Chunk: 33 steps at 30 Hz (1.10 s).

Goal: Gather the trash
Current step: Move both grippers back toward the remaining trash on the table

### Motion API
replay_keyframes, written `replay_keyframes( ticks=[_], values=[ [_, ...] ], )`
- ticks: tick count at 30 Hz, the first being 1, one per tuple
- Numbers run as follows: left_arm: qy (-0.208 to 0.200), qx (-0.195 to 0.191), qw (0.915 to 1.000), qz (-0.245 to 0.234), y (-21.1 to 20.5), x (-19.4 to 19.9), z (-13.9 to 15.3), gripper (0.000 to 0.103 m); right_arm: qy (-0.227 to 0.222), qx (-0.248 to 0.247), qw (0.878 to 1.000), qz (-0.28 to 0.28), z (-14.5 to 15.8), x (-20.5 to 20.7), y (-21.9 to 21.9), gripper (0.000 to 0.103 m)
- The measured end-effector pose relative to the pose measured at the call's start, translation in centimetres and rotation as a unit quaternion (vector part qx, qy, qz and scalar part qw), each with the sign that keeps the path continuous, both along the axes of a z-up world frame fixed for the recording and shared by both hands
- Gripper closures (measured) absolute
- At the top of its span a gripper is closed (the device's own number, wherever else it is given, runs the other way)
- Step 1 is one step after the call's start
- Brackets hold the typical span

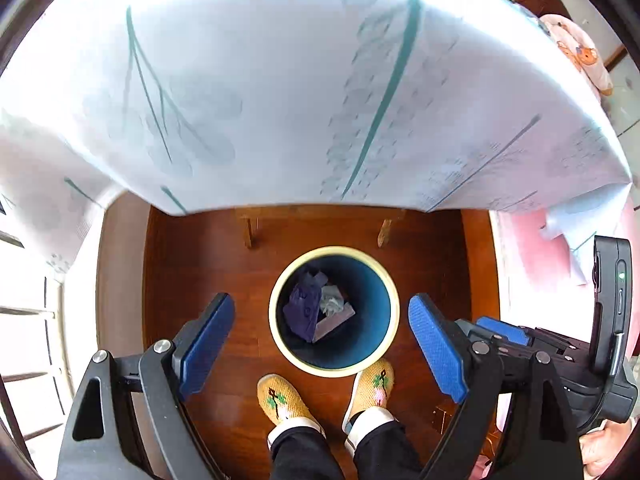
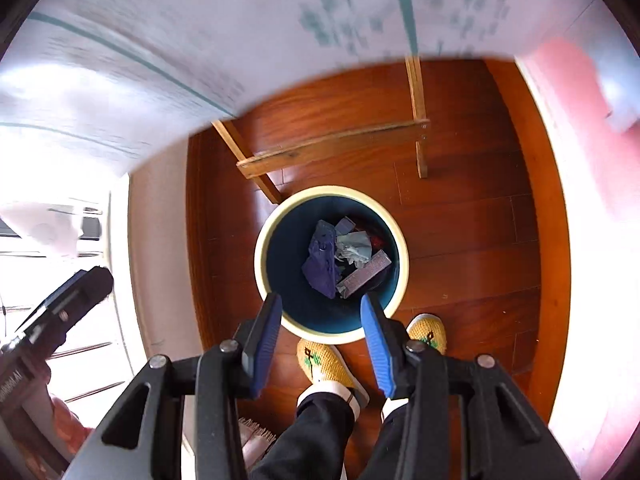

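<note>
A round bin (image 1: 276,312) with a cream rim and dark blue inside stands on the wooden floor; it also shows in the right wrist view (image 2: 262,264). Inside lie a purple wrapper (image 1: 300,308), crumpled pale paper (image 1: 331,304) and a flat grey box (image 1: 334,322); the same purple wrapper (image 2: 322,260), paper (image 2: 354,250) and box (image 2: 366,274) show from the right wrist. My left gripper (image 1: 322,314) is open and empty above the bin. My right gripper (image 2: 320,312) is open and empty over the bin's near rim.
A table with a white leaf-print cloth (image 1: 280,80) overhangs beyond the bin, its wooden legs (image 2: 256,176) and crossbar behind it. The person's feet in yellow slippers (image 1: 280,400) stand at the bin's near side. A pink surface (image 1: 528,248) lies right.
</note>
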State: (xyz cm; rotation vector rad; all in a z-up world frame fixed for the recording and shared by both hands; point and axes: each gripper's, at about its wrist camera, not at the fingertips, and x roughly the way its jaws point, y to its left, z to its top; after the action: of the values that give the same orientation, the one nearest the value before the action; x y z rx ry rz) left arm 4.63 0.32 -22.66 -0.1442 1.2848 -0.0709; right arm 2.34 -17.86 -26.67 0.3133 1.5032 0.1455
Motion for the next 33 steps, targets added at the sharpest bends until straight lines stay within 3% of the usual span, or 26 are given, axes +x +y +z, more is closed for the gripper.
replay_keyframes(
  ticks=[9,14,17,23,26,28,33],
  values=[
    [-0.132,0.007,0.99,-0.051,-0.3,2.3,16.0,0.015,-0.085,-0.008,0.996,-0.017,13.8,-0.1,0.1,0.062],
    [-0.194,0.005,0.9785,-0.069,-0.3,3.8,23.1,0.015,-0.156,-0.012,0.987,-0.039,20.7,1.1,-0.3,0.062],
    [-0.216,0.015,0.9754,-0.044,-0.1,5.0,26.2,0.015,-0.205,-0.016,0.977,-0.047,24.1,2.2,-0.3,0.062],
    [-0.199,0.043,0.9788,-0.019,1.1,8.2,28.4,0.015,-0.268,-0.016,0.962,-0.047,28.5,4.4,-0.3,0.061],
    [-0.179,0.047,0.9826,-0.012,1.2,10.1,27.9,0.016,-0.279,-0.01,0.959,-0.043,29.5,5.7,-0.6,0.061],
    [-0.168,0.043,0.9848,-0.009,1.1,11.5,26.9,0.025,-0.281,-0.007,0.959,-0.037,29.7,7.3,-0.9,0.061],
    [-0.133,0.012,0.9909,0.016,0.4,16.1,24.8,0.028,-0.273,0.013,0.962,-0.017,28.9,12.6,-2.3,0.061]
  ],
)
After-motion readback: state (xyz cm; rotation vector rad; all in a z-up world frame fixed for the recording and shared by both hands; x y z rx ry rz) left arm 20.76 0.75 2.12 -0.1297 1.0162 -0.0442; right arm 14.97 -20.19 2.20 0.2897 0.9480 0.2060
